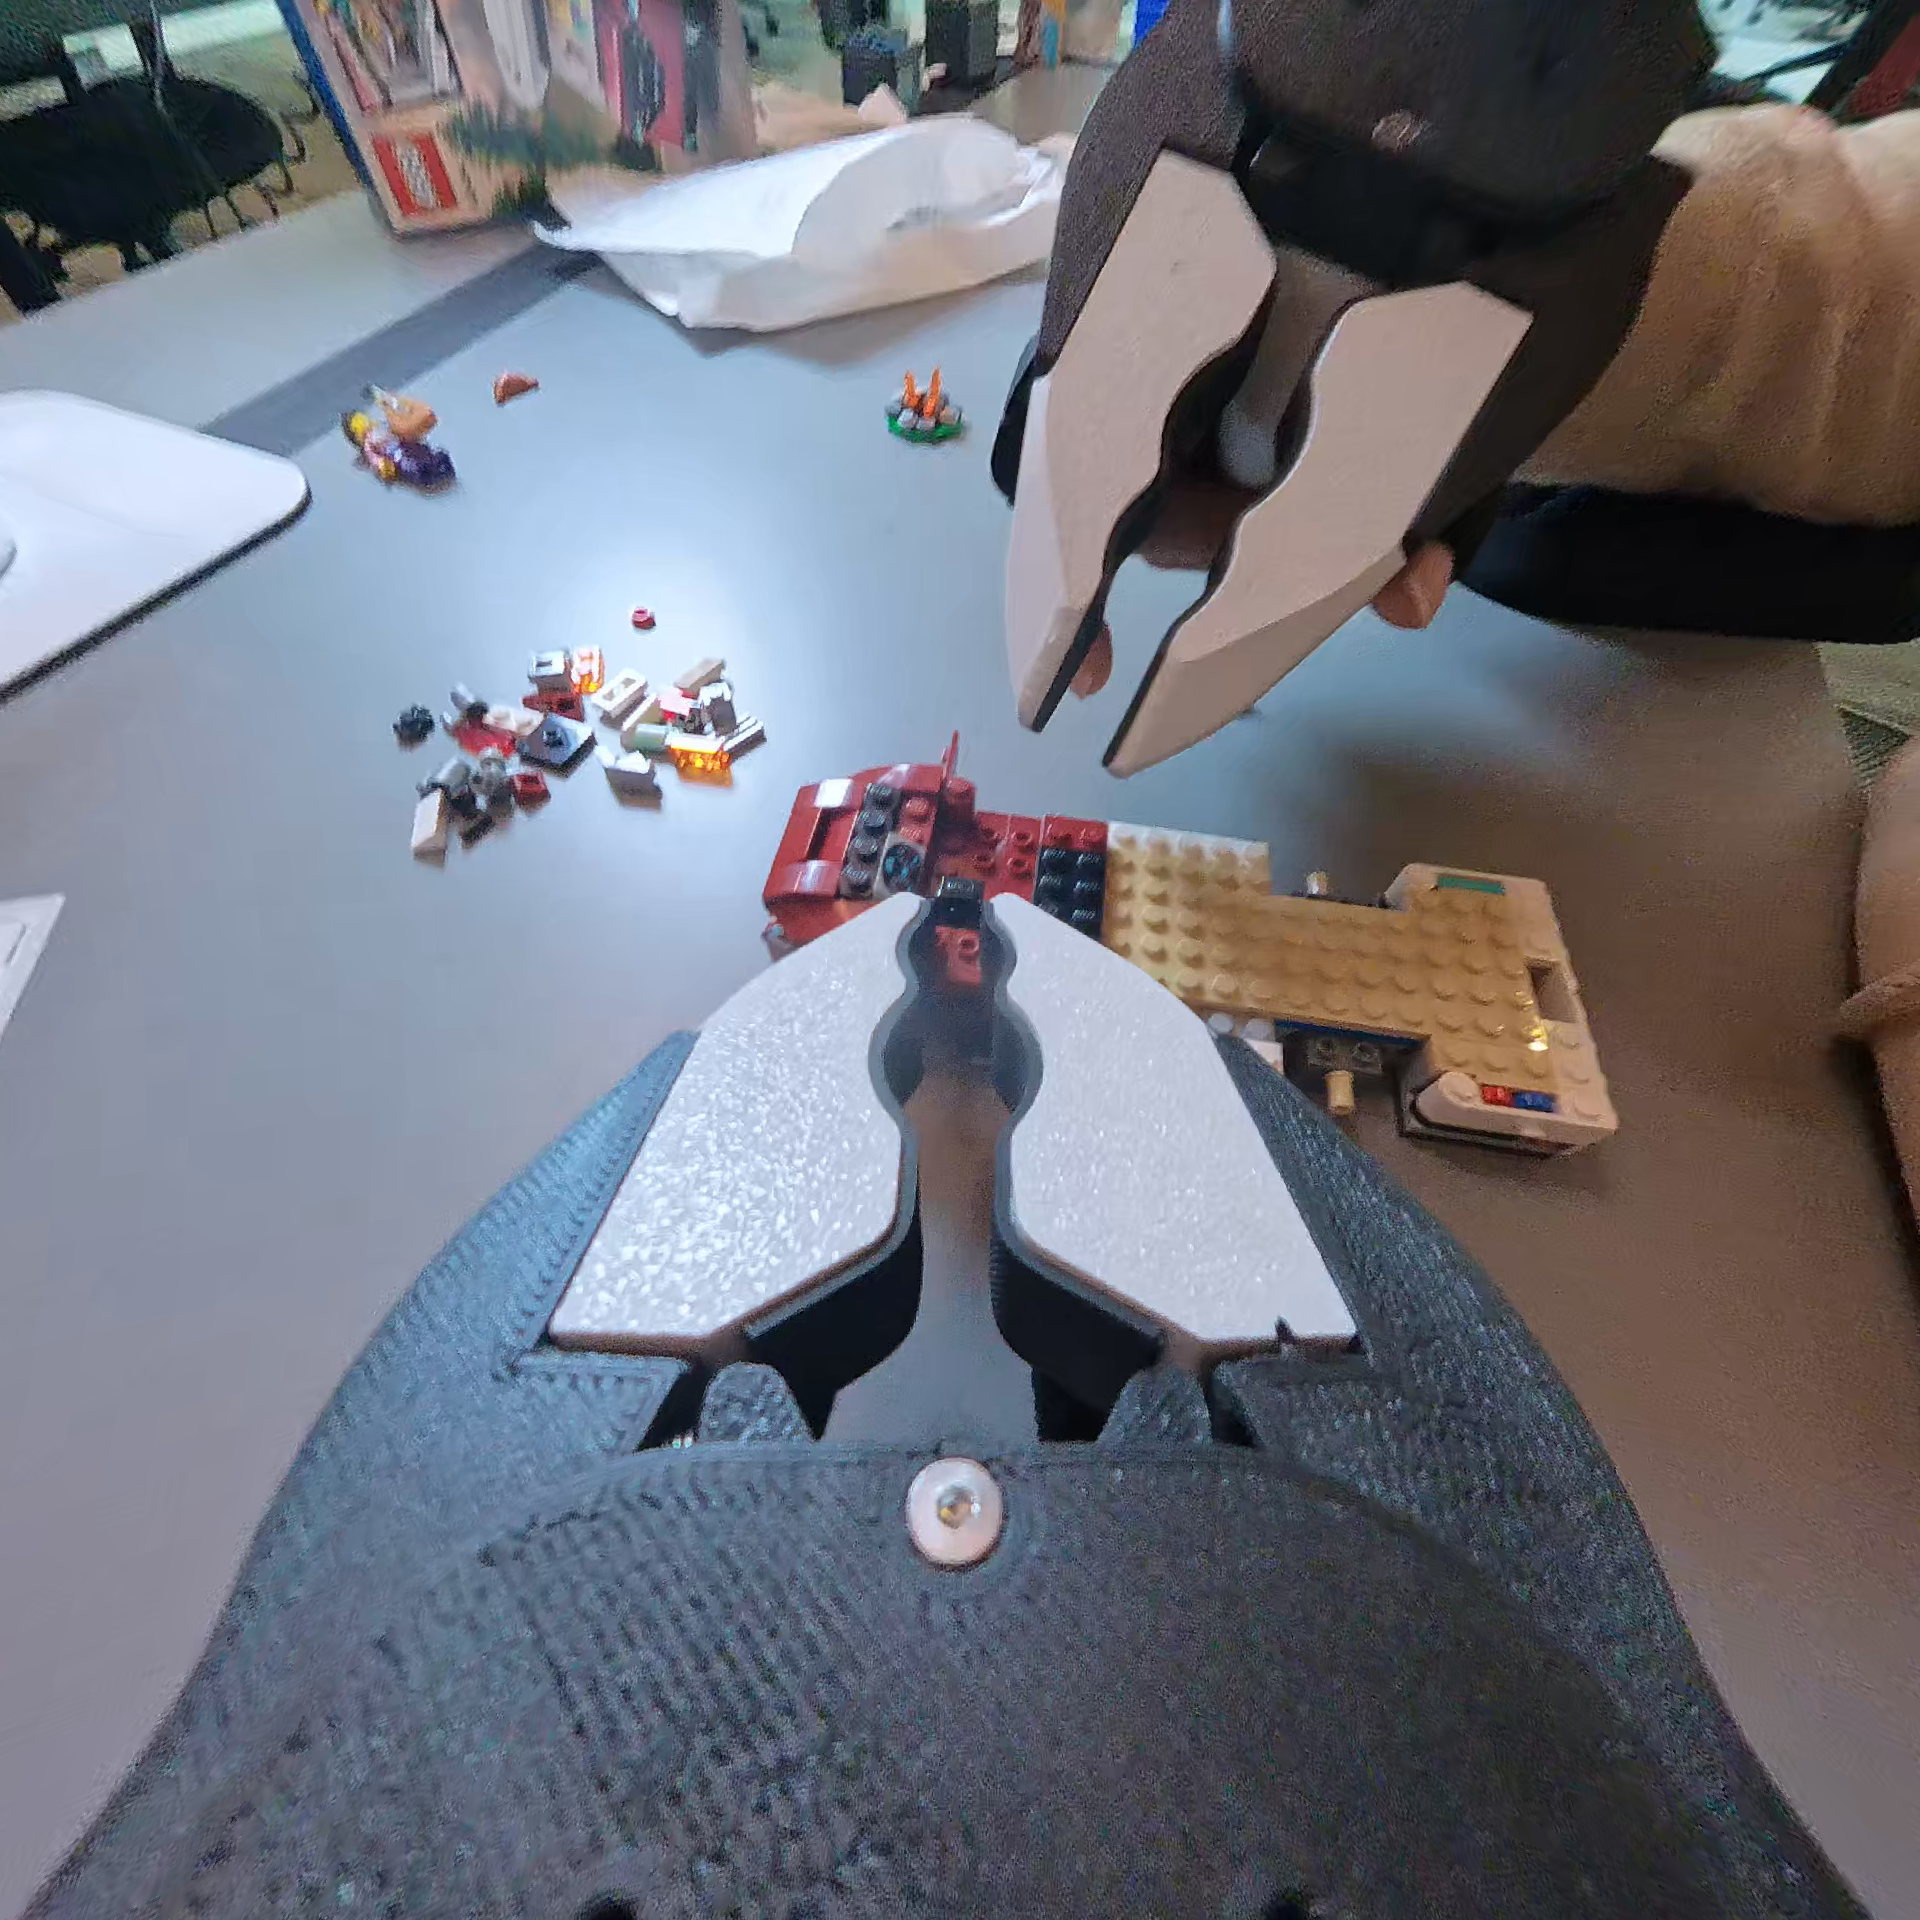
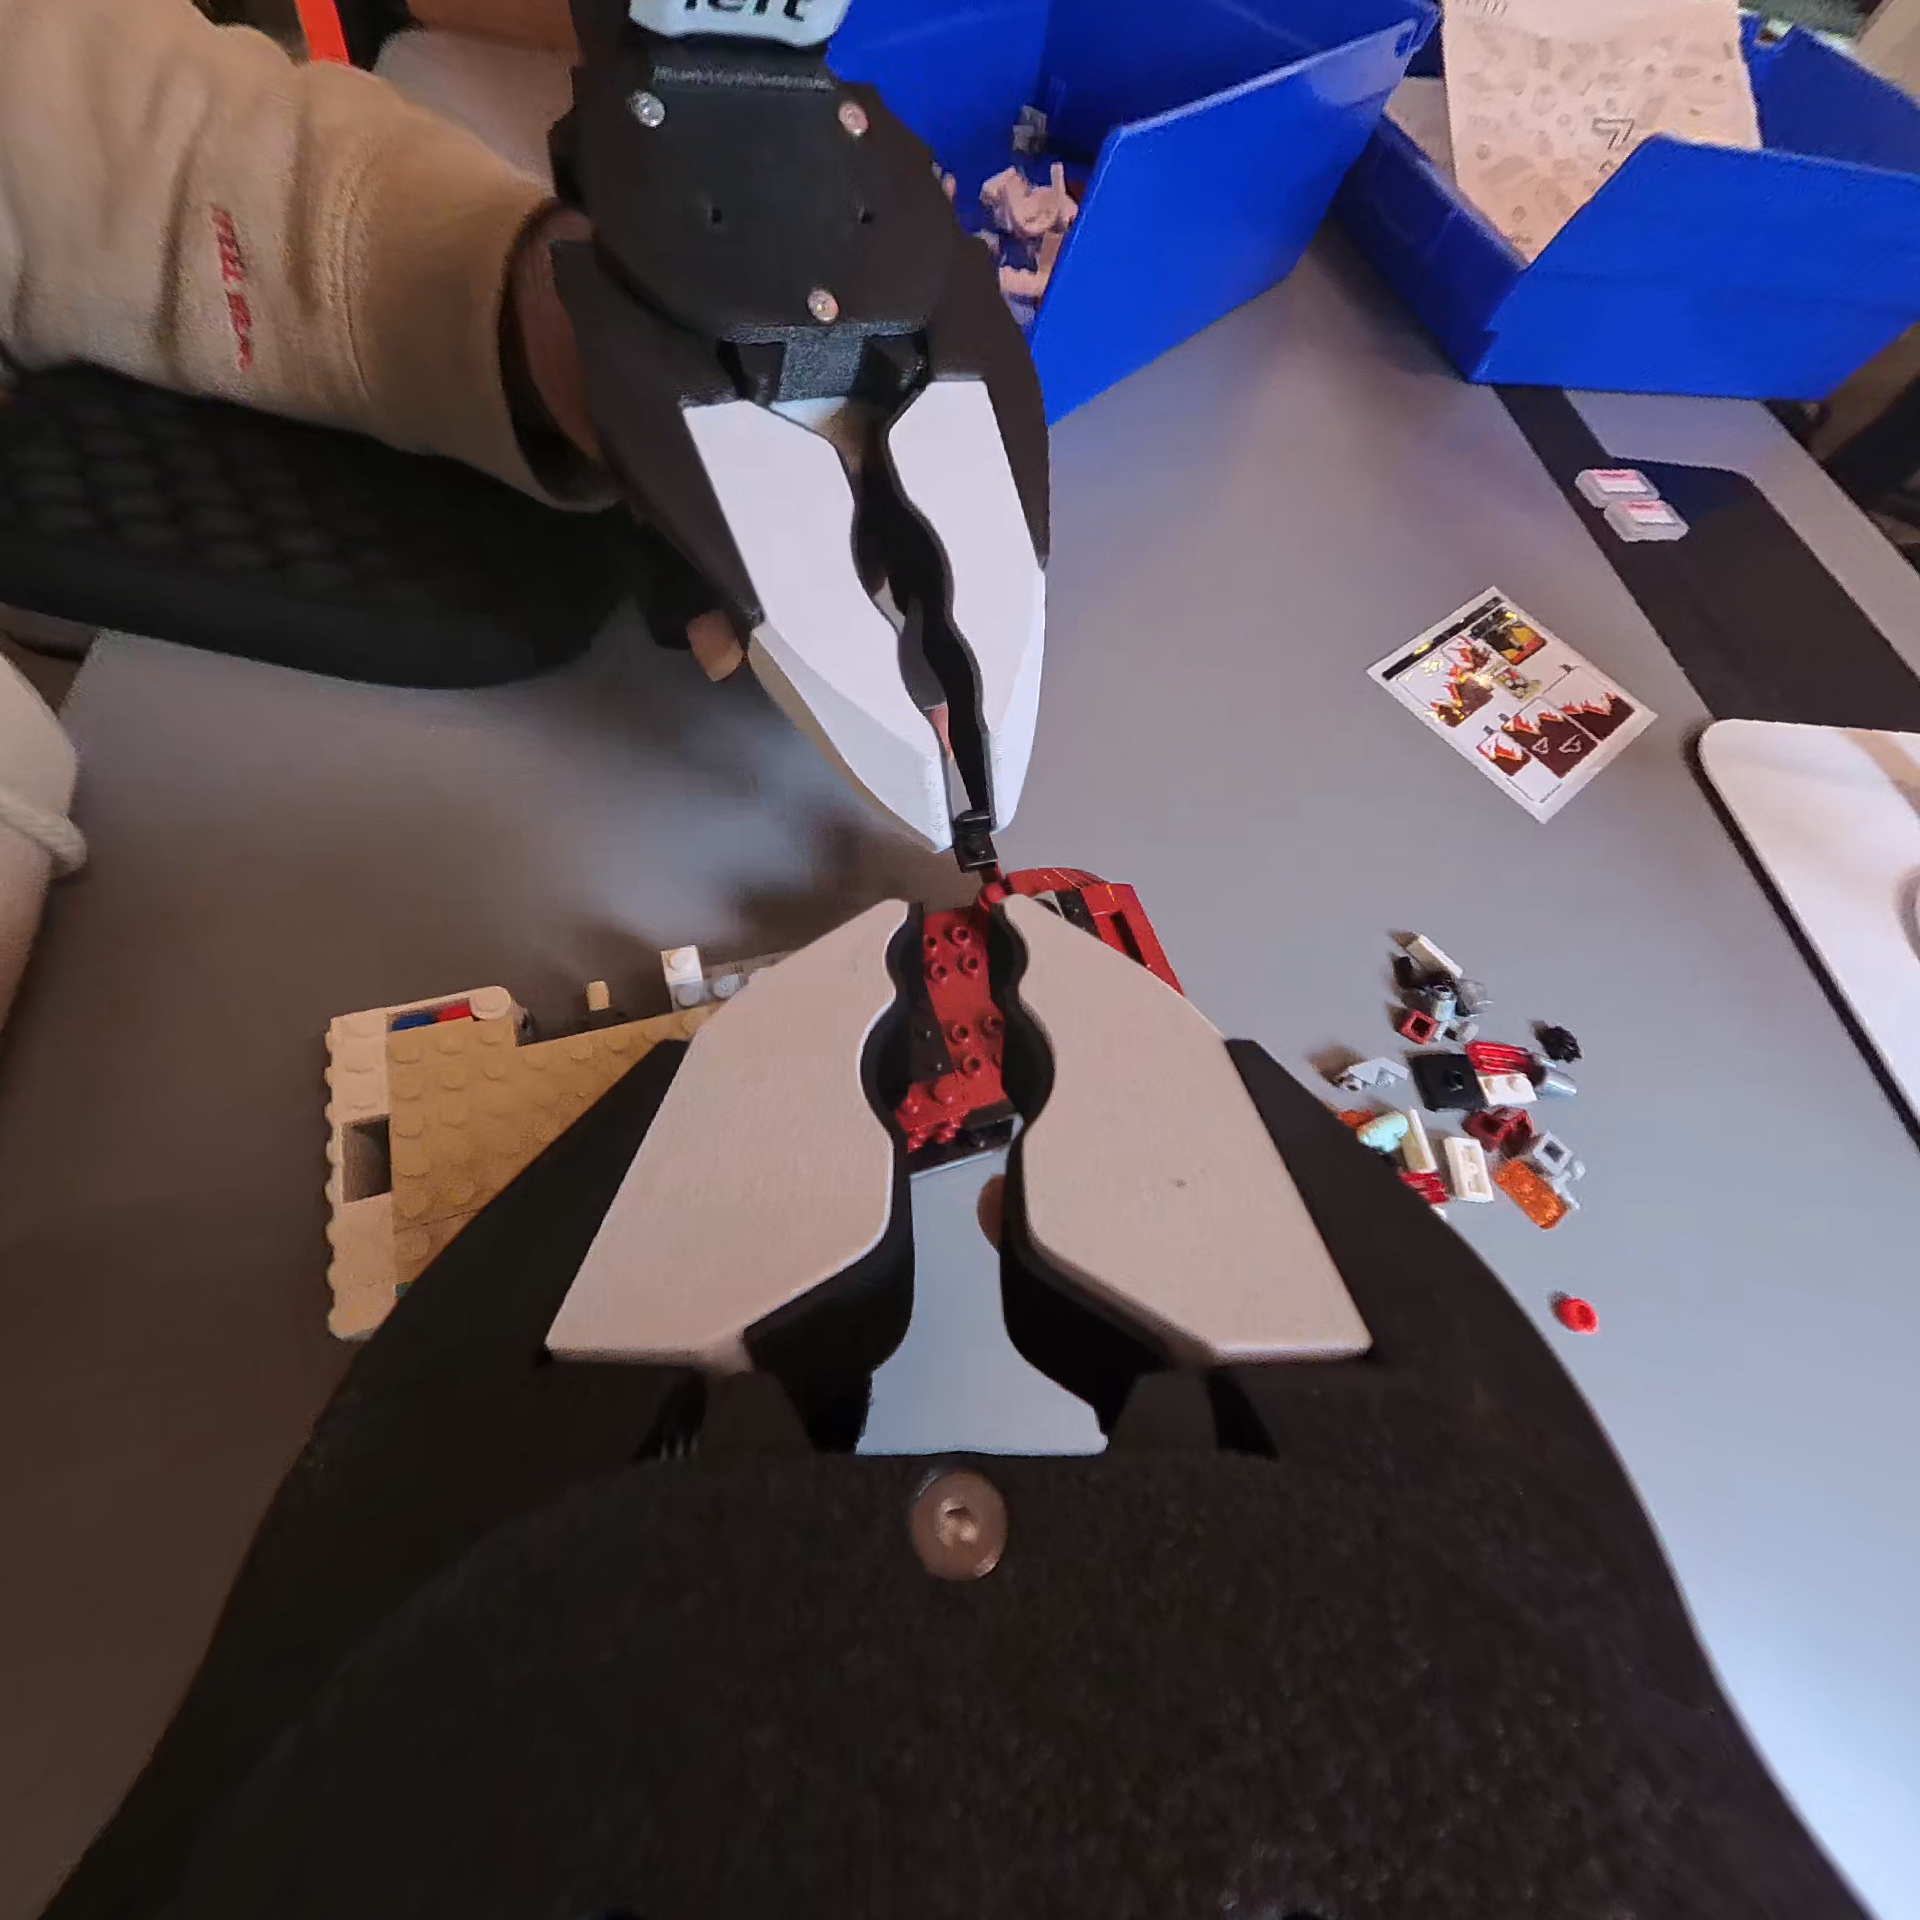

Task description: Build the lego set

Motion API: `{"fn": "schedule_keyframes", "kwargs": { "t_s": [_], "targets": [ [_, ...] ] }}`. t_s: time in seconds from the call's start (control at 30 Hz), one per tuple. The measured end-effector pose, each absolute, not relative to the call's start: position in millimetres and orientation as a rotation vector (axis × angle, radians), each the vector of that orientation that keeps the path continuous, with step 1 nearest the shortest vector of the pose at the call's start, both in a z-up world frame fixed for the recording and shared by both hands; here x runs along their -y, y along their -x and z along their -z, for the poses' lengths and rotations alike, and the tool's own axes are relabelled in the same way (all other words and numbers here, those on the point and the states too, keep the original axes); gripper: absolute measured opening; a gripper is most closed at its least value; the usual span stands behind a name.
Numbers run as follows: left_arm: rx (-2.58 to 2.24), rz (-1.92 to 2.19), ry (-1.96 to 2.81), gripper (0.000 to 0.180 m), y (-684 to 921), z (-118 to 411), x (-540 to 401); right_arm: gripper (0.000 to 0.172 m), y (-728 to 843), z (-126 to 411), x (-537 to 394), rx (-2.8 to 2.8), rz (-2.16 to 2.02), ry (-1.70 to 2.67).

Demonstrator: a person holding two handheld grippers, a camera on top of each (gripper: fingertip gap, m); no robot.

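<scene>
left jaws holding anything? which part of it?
Yes: the left gripper pinches a small black brick by its upper end, above the dark red build.

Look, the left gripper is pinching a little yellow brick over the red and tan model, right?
Not quite: the brick is black, not yellow. The right wrist view shows the left gripper pinching a little black brick at its fingertips over the red and tan model.
</scene>
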State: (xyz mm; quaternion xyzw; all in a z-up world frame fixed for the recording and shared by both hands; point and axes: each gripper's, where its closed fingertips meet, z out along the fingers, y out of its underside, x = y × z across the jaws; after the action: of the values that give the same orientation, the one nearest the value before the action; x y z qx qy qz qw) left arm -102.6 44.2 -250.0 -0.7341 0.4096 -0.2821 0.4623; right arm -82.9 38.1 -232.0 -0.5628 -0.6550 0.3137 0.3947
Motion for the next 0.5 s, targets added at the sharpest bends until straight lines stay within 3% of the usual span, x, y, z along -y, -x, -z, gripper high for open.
{"fn": "schedule_keyframes", "kwargs": {
  "t_s": [0.5],
  "targets": [
    [-1.014,0.592,1.859,0.008,102,264,-52,0.012,104,258,-41,1.865,-0.538,1.389]
  ]
}}
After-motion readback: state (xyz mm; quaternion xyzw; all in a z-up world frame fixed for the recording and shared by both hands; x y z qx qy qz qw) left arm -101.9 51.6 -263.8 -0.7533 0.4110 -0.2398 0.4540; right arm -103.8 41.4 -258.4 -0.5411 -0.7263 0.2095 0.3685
